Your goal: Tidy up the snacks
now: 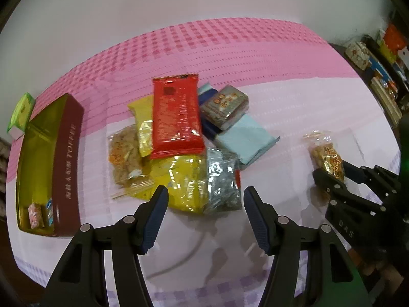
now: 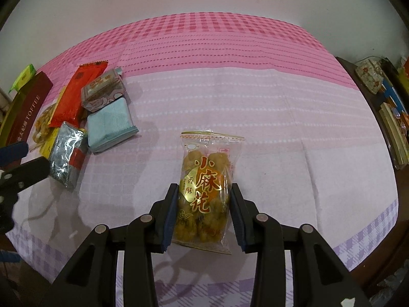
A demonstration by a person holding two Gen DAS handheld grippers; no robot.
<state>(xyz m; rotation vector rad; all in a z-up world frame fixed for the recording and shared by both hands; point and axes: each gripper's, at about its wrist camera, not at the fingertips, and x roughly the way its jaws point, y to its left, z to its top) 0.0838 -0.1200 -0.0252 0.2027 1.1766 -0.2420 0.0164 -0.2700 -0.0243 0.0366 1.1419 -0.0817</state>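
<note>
My right claw (image 2: 203, 212) pinched the twist pack (image 2: 206, 192) by its long sides, apart from the pile (image 1: 179, 148), so it could travel alone. My left claw (image 1: 205, 202) hung spread over the pile's near edge, holding nothing. The box (image 1: 46, 158) lay open at far left, likely the destination

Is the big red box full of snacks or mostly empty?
Mostly empty. The red box shows bare gold floor, with just two small wrapped candies at one end.
</note>
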